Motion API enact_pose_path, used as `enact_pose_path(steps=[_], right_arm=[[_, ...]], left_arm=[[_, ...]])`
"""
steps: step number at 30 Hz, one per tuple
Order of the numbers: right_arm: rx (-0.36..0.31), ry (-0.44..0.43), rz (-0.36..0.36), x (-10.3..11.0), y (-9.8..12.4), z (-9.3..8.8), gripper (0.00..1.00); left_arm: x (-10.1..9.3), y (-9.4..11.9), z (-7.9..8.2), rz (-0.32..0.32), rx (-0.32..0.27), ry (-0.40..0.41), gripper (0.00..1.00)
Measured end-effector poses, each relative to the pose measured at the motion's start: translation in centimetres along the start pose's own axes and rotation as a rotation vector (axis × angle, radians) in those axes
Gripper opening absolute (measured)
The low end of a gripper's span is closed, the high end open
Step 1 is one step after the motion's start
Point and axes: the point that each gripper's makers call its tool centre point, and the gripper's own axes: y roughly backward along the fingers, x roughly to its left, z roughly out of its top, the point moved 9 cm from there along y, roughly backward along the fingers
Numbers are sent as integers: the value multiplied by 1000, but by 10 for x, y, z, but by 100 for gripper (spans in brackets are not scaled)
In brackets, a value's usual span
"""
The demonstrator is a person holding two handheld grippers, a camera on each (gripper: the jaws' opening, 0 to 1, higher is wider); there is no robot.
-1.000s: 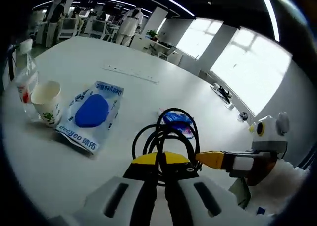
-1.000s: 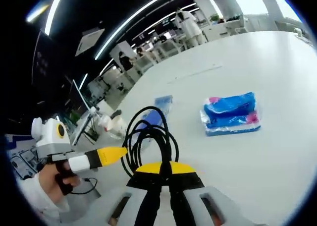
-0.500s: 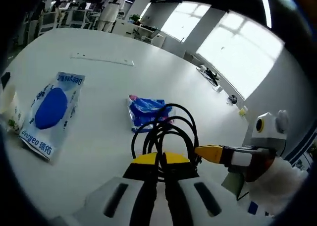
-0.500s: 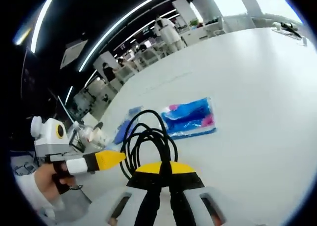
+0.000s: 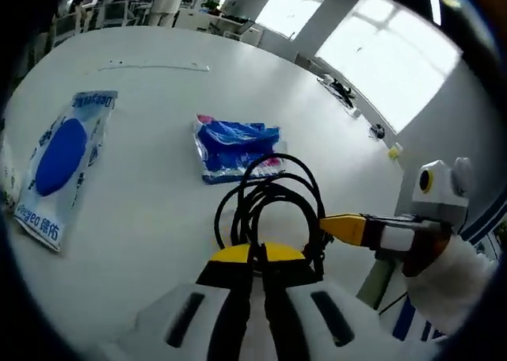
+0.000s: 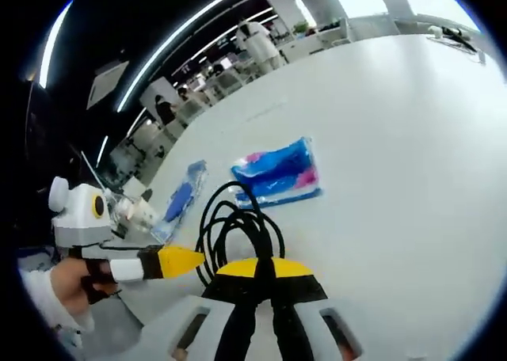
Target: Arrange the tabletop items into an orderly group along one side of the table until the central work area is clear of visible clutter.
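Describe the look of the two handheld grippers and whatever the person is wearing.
Both grippers share one build: pale grey jaws with dark slots, black inner edges and yellow tips. The left gripper and right gripper look alike up close. From the side, the right gripper shows a yellow tip, a white band and a white housing with a yellow-ringed part. The person's sleeve is white.

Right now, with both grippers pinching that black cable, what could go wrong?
Both the left gripper and right gripper are shut on the coiled black cable. Pulling them apart could yank it from one grip. The loops hang loose above the white table, so they might spring open or snag. Swinging low could also drag the cable across the blue and pink packet.
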Motion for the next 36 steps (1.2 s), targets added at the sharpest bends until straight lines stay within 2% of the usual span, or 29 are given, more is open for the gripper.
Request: enact_pose_path(steps=[1, 8, 12, 17, 21, 25, 27, 28, 31, 34, 36], right_arm=[[2, -1, -3, -1, -1, -1, 1], [23, -22, -17, -10, -5, -8, 1], [45, -34, -20, -15, -7, -12, 1], [47, -13, -20, -14, -8, -14, 2], [21, 15, 7, -11, -5, -9, 3], [-19, 18, 16, -16, 4, -2, 9], [-36, 16, 26, -18, 8, 0, 14], [-44, 17, 32, -19, 11, 1, 18], [-67, 27, 57, -23, 20, 4, 30], [-107, 29, 83, -25, 32, 6, 44], [-120, 18, 93, -22, 42, 5, 56]], left_arm=[[-1, -2, -1, -1, 4, -20, 1], [2, -7, -3, -17, 0, 34, 1], [2, -5, -6, -40, -6, 0, 2], [3, -2, -8, -33, -23, -32, 2], [3, 4, -6, -37, -70, -35, 3], [7, 14, -2, -29, -125, -52, 17], [12, 22, 0, -12, -174, -51, 26], [15, 28, 0, -4, -196, -48, 34], [22, 42, -4, 16, -230, -48, 53], [33, 58, -14, 58, -258, -60, 67], [43, 72, -24, 74, -273, -32, 71]])
